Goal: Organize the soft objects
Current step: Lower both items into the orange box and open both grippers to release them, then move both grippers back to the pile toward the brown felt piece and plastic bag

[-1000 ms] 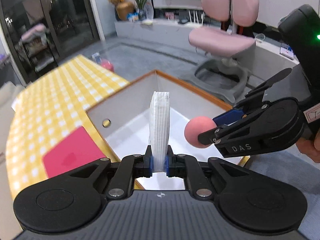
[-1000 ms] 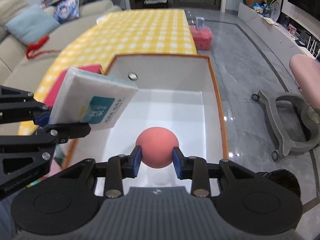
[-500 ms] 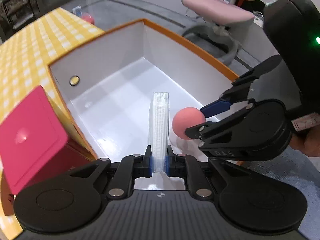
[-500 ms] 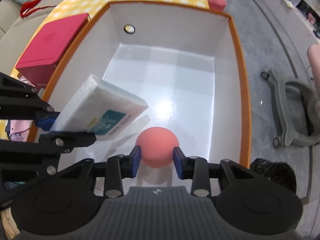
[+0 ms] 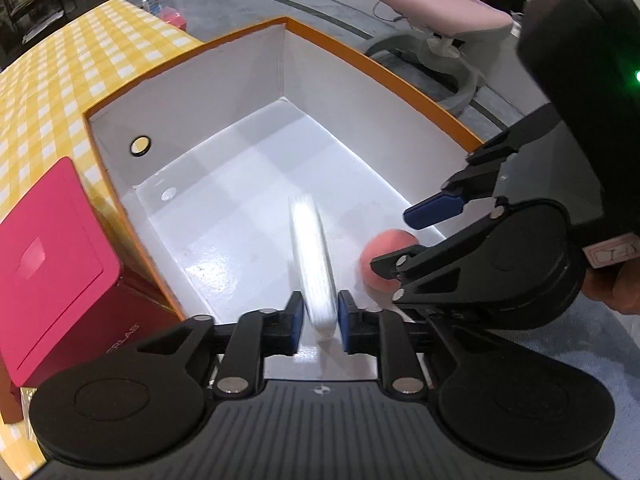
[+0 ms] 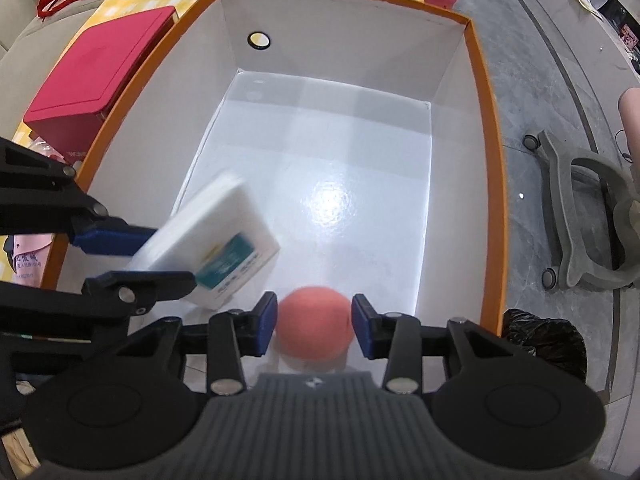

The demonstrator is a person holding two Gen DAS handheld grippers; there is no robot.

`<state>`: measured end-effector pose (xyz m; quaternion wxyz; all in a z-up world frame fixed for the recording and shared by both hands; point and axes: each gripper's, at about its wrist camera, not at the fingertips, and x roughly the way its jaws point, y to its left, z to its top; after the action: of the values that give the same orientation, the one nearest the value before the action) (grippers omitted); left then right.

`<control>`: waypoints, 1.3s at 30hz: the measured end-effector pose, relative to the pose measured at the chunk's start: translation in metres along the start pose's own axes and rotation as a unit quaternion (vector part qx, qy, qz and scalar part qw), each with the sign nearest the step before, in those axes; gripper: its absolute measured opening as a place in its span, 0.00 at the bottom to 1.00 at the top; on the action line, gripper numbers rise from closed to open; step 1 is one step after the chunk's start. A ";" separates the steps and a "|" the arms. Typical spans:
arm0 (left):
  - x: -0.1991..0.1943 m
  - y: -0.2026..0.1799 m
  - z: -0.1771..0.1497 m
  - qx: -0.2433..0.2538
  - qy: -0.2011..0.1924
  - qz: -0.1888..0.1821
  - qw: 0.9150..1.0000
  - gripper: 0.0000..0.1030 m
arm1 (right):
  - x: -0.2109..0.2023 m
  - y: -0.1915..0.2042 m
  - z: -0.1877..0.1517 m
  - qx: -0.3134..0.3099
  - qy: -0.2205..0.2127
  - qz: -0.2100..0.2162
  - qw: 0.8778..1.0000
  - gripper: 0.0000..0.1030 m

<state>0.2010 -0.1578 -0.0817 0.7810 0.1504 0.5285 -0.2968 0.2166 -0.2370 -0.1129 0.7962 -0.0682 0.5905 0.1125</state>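
Worktop covered in a yellow-and-white checked cloth, glossy grey tiled floor beyond it. Pink swivel chair on a grey wheeled base stands off to one side; a beige sofa with a red cord on it sits past the worktop's far side. A big open box sits on the worktop: orange rim, smooth white card walls, shiny white bottom catching a light glare, one round metal-ringed hole in the end wall. Just beside the box is a magenta lidded box, matte, square-cornered.

Left gripper hangs over the box, jaws just opened. White tissue pack, soft rectangular, teal label, sits motion-blurred between the blue pads, not pressed, tilted, low in the near left part of the box. Cannot tell if it touches the bottom.

Right gripper also over the box, jaws just opened, clear of the pink ball. Ball is round, matte, foam-looking, between the pads at the near end of the box, just beside the tissue pack. A hand shows behind the right gripper.
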 end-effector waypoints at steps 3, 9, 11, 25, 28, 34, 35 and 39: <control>-0.004 0.002 -0.001 -0.010 -0.002 0.005 1.000 0.40 | -0.004 0.000 0.001 0.000 -0.004 -0.004 1.000 0.49; -0.022 0.005 -0.002 -0.027 -0.023 -0.001 0.999 0.40 | -0.024 0.002 -0.003 0.000 -0.026 -0.006 1.000 0.51; -0.030 0.005 -0.002 -0.028 -0.031 0.001 0.999 0.40 | -0.036 0.002 -0.004 0.002 -0.042 -0.010 0.999 0.51; -0.118 0.000 -0.025 -0.049 -0.136 0.042 0.989 0.40 | -0.123 0.047 -0.031 0.018 -0.198 -0.030 0.980 0.55; -0.135 0.000 -0.039 -0.063 -0.157 0.053 0.984 0.40 | -0.131 0.063 -0.041 0.019 -0.217 -0.025 0.976 0.55; -0.158 -0.001 -0.069 -0.081 -0.186 0.068 0.977 0.38 | -0.135 0.100 -0.062 0.014 -0.227 -0.002 0.974 0.54; -0.161 -0.001 -0.074 -0.085 -0.187 0.070 0.976 0.38 | -0.134 0.106 -0.065 0.011 -0.227 0.001 0.974 0.54; -0.169 0.005 -0.098 -0.106 -0.190 0.082 0.973 0.38 | -0.131 0.129 -0.070 0.001 -0.223 0.018 0.975 0.54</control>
<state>0.0877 -0.0487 0.0336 0.9002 0.0503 0.3852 -0.1970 0.0817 -0.1424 -0.0056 0.9056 -0.0304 0.3996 0.1385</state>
